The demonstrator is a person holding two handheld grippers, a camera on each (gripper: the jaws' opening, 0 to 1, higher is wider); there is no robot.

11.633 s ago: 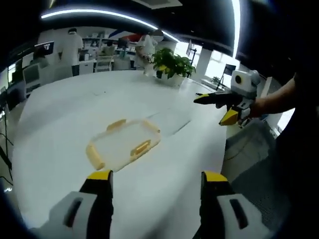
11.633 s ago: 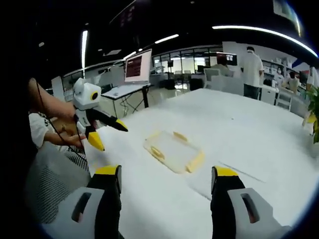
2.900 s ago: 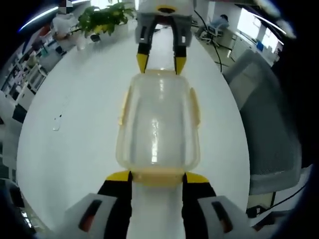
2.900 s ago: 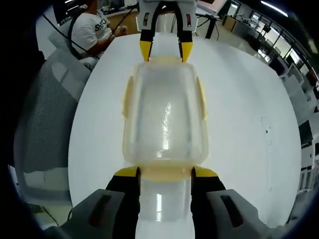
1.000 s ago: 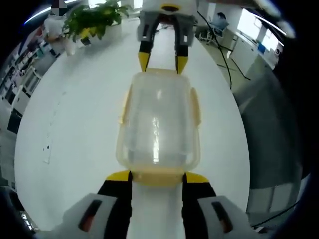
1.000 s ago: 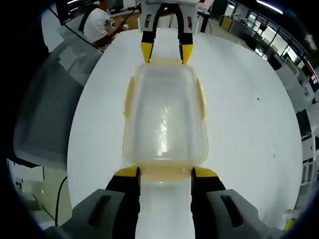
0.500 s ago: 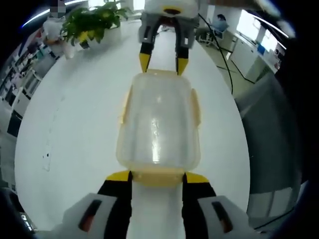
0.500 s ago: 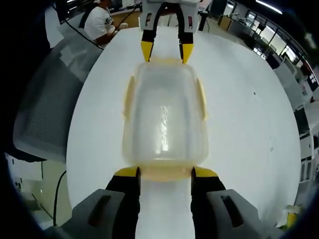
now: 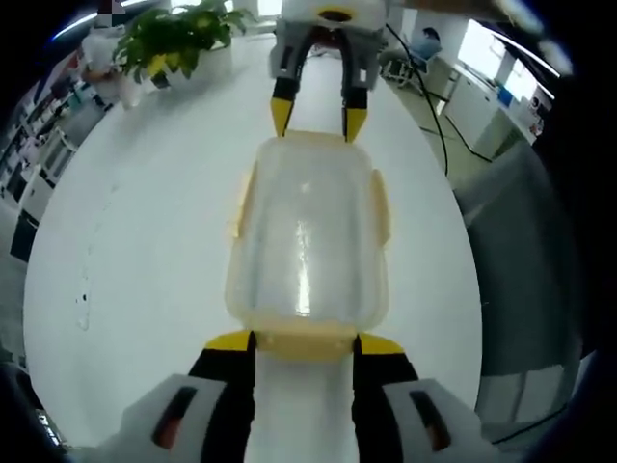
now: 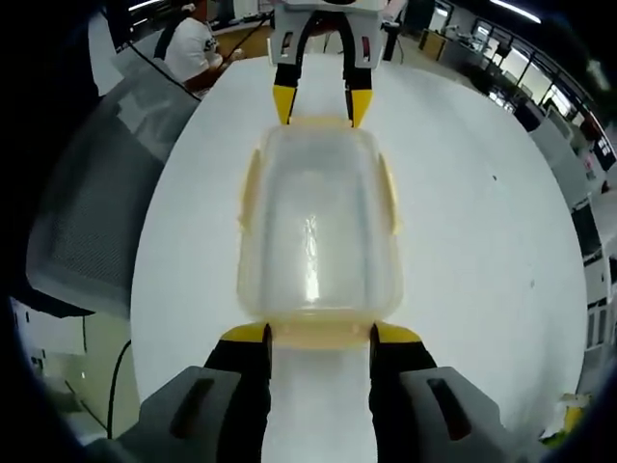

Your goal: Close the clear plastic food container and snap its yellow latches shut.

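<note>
Clear plastic food container (image 9: 307,241) sits unmoved between both grippers over the last second. Left gripper (image 9: 303,340) and right gripper (image 10: 316,332) each straddle an end yellow latch (image 10: 316,334), jaws narrow; pressing likely continues.

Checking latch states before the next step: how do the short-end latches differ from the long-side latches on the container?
Position: each short-end latch sits between a gripper's yellow tips, while the long-side latches have no gripper on them.
Pose: the long-side latches look flared out from the clear container; the short-end latches appear folded against the rim, though whether they are snapped cannot be told.
Shared: all are yellow. The left gripper and the right gripper hold opposite ends.
</note>
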